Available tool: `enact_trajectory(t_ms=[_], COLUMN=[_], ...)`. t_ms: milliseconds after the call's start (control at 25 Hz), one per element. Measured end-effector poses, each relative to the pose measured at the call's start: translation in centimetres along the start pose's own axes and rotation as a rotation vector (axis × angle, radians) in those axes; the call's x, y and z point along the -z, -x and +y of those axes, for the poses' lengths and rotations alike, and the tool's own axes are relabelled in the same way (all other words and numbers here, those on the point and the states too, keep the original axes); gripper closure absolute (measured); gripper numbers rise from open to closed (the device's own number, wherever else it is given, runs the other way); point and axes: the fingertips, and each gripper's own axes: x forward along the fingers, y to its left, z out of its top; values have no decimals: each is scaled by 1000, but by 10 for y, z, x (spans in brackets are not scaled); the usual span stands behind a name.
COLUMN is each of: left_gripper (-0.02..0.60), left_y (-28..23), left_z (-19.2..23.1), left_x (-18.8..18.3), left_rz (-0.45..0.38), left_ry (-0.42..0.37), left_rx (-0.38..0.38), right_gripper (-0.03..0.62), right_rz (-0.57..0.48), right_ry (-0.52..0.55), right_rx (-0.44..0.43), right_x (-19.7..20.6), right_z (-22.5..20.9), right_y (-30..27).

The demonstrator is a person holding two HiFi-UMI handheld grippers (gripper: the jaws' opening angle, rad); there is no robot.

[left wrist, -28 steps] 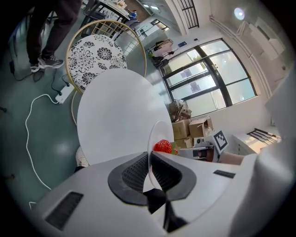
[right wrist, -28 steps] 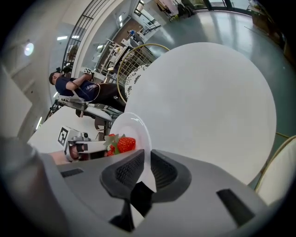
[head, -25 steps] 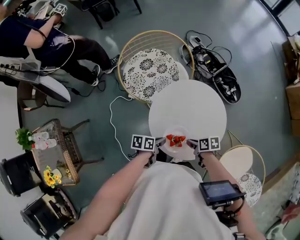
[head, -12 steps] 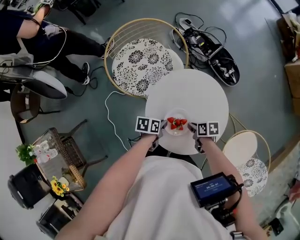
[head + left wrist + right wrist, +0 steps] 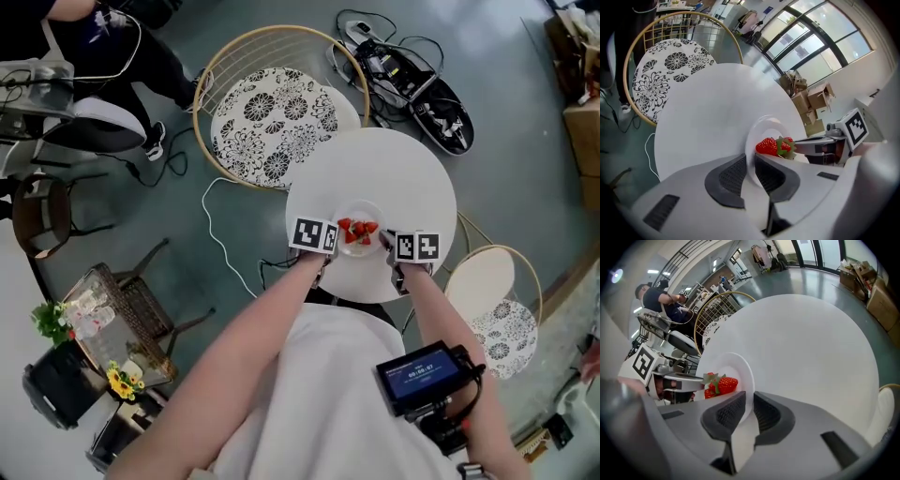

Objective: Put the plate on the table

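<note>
1. Centrally, round white table (image 5: 394, 169) fills the middle of the head view; patterned chair cushion (image 5: 272, 117) beyond its far left edge.
2. White plate (image 5: 361, 208) lies over the table's near part, held level between both grippers; contact with the tabletop cannot be told.
3. Left gripper (image 5: 751, 173): jaws opening, only narrowly apart, plate's left rim between the pads and close against them.
4. Right gripper (image 5: 749, 411): jaws closed on the plate's right rim, pads on both faces.
5. Strawberries (image 5: 771, 146) cluster at the plate's centre, between the two grippers.
</note>
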Motion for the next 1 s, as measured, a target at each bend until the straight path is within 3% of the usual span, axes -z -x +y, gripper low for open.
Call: enact_trajectory(t_ms=[240,560,1000], left_gripper=[526,431,428], left_y=[-2,11,43], left_z=[-1,1,1], left_x=[4,8,43], left_rz=[3,-47,-232], left_ry=[-69,-41,-24], left_rx=[16,68,150], right_gripper=[548,507,507], right_rz=[7,-47,-127], right_ry=[62,99,122], right_rx=[83,166,203], right_x=[3,2,33], right_z=[-4,-17,-42], right_y=[0,14,67])
